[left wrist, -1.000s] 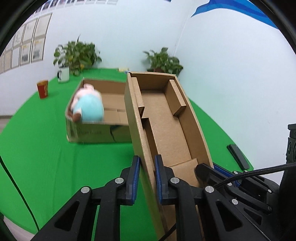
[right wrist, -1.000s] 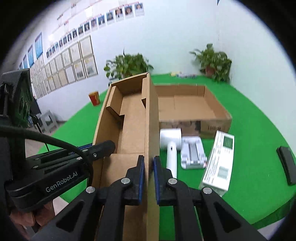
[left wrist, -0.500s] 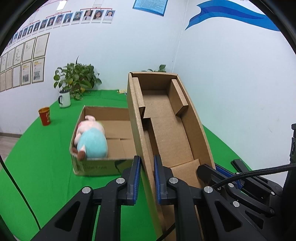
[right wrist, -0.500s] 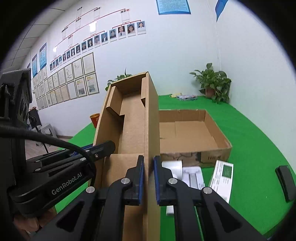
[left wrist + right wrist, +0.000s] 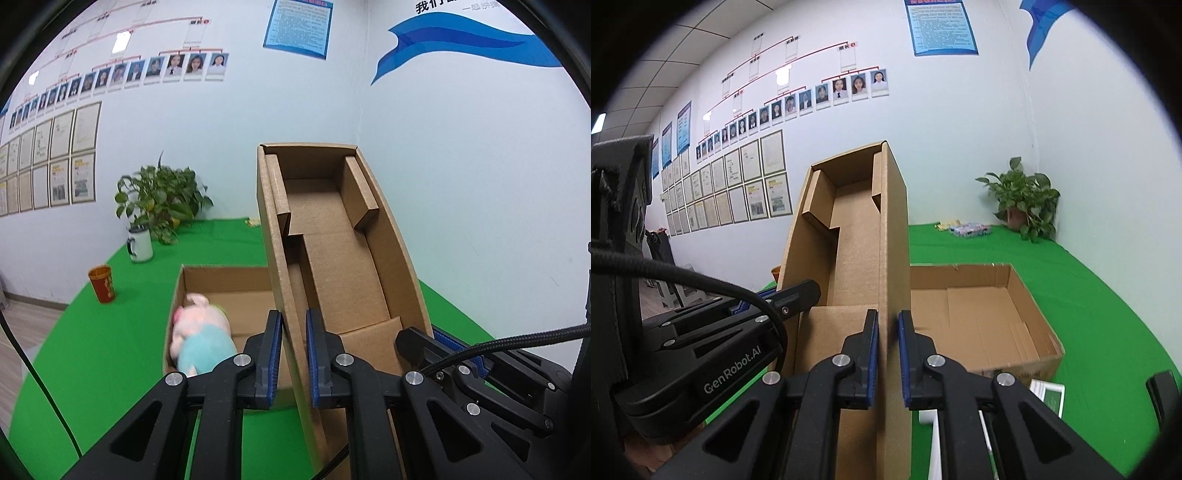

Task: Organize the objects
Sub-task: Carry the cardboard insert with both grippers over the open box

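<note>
Green-covered table (image 5: 92,350) below, left gripper (image 5: 294,354) and right gripper (image 5: 888,356) each pinching a side wall of the narrow cardboard box (image 5: 332,258) running toward 12 o'clock, open carton (image 5: 218,284) with plush pig (image 5: 201,339) at 10 o'clock, potted plant (image 5: 159,199) against photo-lined white wall (image 5: 221,129) beyond

Held carton (image 5: 340,266) was plain brown corrugated card, unprinted inside; open box (image 5: 979,317) on the table was the same brown, with dark print on its outer front wall; table cover (image 5: 92,350) was solid bright green; plush pig (image 5: 201,339) was pale pink with a light teal body; cup (image 5: 101,282) was red-orange with a yellowish pattern; mug (image 5: 140,243) was white with a dark handle and rim; left gripper (image 5: 293,354) and right gripper (image 5: 888,354) were matte black with blue pads and silver screws; white lettering on the black housing in the right view; wall (image 5: 461,166) was white with a blue swoosh graphic; plant (image 5: 1023,195) was green in a reddish-brown pot.
</note>
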Motion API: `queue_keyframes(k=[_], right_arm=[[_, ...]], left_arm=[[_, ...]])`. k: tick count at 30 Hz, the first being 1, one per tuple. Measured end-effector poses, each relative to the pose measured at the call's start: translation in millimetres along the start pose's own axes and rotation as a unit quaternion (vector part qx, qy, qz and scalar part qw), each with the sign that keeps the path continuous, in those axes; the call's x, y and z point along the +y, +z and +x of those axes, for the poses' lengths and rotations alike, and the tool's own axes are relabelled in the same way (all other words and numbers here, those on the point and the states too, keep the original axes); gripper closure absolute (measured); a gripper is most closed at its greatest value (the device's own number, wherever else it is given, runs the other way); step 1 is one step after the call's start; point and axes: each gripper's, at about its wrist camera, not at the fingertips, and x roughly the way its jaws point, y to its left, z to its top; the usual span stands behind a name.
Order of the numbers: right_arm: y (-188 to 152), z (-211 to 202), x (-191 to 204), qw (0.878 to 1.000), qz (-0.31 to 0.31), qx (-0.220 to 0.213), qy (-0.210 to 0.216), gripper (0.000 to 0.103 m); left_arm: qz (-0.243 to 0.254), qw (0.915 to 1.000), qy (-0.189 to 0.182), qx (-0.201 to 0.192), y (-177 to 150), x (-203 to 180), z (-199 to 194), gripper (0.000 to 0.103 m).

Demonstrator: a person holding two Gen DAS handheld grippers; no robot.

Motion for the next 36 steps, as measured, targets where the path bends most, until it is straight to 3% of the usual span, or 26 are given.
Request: queue_keyframes(k=[10, 21, 24, 29, 36], right_arm=[[37, 16, 4, 0.999, -0.006, -0.041, 0.008, 0.094], [58, 46, -6, 0.999, 0.001, -0.046, 0.025, 0.094], [59, 59, -11, 0.999, 0.004, -0.033, 0.028, 0.094], [55, 95, -21, 0.999, 0.016, 0.016, 0.037, 0.094], [40, 152, -32, 0.993, 0.054, 0.092, 0.049, 0.093]], left_arm=[[0.026, 0.9986, 0.018, -0.042, 58, -3, -4, 0.094], [0.033, 0.9983, 0.033, -0.034, 97, 9, 36, 0.095], [0.033, 0.9987, 0.037, -0.017, 99, 18, 63, 0.095], [0.008, 0.9985, 0.024, 0.048, 98, 39, 120, 0.094], [0.004, 0.9892, 0.033, 0.143, 89, 58, 200, 0.094]])
